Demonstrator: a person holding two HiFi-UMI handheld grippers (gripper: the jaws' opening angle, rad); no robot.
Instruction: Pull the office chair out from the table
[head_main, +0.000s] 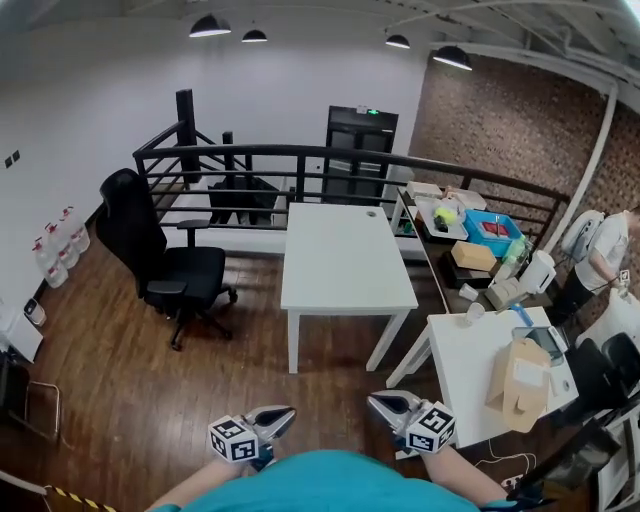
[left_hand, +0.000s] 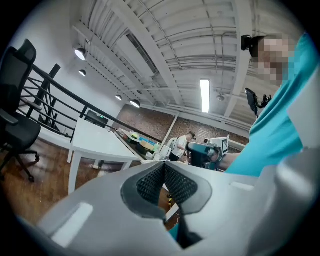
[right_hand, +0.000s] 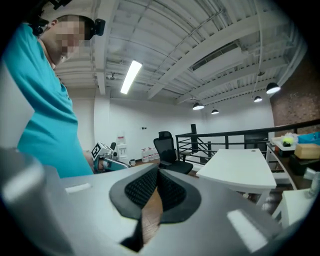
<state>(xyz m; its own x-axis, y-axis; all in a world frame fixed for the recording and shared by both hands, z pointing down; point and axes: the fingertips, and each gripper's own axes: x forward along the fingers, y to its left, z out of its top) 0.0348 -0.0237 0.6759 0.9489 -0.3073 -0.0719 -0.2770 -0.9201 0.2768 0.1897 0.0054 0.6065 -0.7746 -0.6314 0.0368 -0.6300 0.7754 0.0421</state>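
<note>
Head view: our teal shirt (head_main: 330, 485) covers the bottom edge, so of the left gripper (head_main: 285, 412) and right gripper (head_main: 378, 401) we see only the jaw tips and marker cubes. Both point at the white table (head_main: 340, 255) and hold nothing. In each gripper view the housing fills the lower half. Both pairs of pads are pressed together at the tips, with nothing between them.

The office chair (head_main: 170, 255) is left of the table and well apart from it, seat turned toward the table, with bare wood floor (head_main: 250, 330) between them. Its base is partly under the seat, and the casters are hard to make out. The left gripper view cuts the chair off at the frame edge.

A black railing (head_main: 300, 160) runs behind the table, with a dark cabinet (head_main: 360, 150) beyond it. Right of the table is a cluttered bench with a blue bin (head_main: 490, 230); the small items there are too small to identify. Nearer us on that side is a second table (head_main: 470, 345) with a paper bag (head_main: 518, 378). A person (head_main: 600, 255) is cut off at the right edge. Water jugs (head_main: 60, 245) stand at the wall, far left of the table.
</note>
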